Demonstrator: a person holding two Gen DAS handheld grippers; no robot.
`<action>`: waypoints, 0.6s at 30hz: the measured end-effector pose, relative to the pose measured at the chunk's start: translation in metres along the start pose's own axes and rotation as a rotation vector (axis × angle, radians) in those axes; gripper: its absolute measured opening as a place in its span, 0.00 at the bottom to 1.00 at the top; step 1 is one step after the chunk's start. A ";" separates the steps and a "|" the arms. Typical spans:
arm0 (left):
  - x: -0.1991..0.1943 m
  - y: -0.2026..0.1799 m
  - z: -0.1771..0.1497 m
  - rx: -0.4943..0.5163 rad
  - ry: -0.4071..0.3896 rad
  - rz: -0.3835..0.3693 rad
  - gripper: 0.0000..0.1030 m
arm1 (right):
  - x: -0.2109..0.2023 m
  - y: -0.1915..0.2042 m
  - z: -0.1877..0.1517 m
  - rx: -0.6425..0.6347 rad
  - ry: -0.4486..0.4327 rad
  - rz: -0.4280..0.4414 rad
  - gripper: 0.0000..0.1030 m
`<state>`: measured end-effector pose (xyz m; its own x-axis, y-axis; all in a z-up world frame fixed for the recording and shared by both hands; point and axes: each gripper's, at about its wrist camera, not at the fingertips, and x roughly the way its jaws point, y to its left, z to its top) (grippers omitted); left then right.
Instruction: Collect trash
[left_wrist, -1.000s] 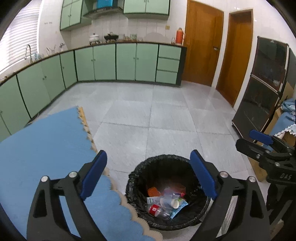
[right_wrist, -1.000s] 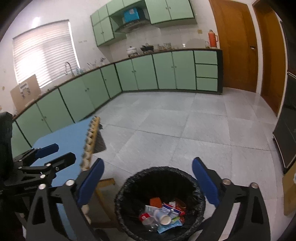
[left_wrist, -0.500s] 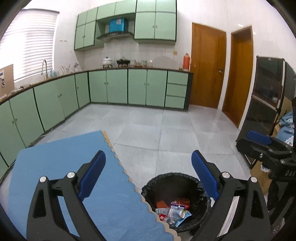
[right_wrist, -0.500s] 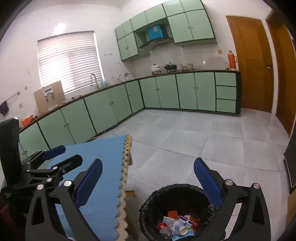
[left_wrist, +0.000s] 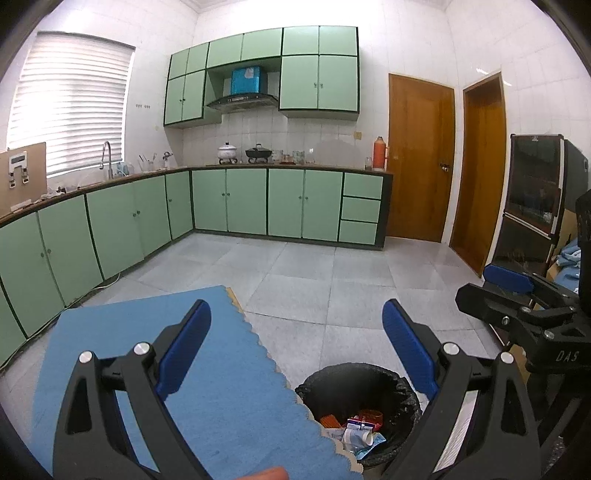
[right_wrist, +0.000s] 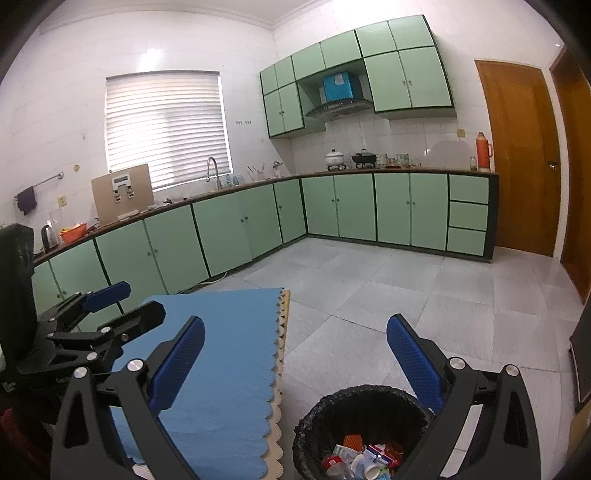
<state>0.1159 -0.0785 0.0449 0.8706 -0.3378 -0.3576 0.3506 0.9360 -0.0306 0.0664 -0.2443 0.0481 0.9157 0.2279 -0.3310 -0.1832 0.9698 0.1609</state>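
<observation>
Standing upright at 5 o'clock beside the blue scalloped-edge worktop (left_wrist: 221, 387), a round black-lined bin (left_wrist: 360, 376) holds crumpled wrappers, a white bottle and orange scraps (right_wrist: 364, 456). Left gripper (left_wrist: 295, 354) and right gripper (right_wrist: 295, 363) hover empty, jaws wide apart, above grey floor tiles (right_wrist: 369, 295).

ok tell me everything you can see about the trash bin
The trash bin is round, lined with a crinkled black plastic bag folded over its rim. It stands upright and open on the grey tiled floor, beside the scalloped edge of the blue mat, which hides part of its rim in the left wrist view. Inside lie mixed wrappers, a white cap, a clear bottle and orange pieces. Neither set of tongs touches it.
</observation>
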 end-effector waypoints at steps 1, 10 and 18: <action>-0.003 0.000 0.000 0.000 -0.004 0.001 0.88 | -0.002 0.003 0.000 -0.005 -0.003 0.000 0.94; -0.015 0.005 -0.004 -0.014 -0.026 0.014 0.88 | -0.007 0.015 0.002 -0.022 -0.011 0.010 0.94; -0.023 0.009 -0.008 -0.022 -0.032 0.023 0.88 | -0.005 0.016 0.004 -0.030 -0.013 0.017 0.94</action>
<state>0.0963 -0.0616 0.0458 0.8891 -0.3187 -0.3286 0.3230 0.9454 -0.0430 0.0606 -0.2303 0.0560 0.9169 0.2434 -0.3162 -0.2093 0.9680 0.1381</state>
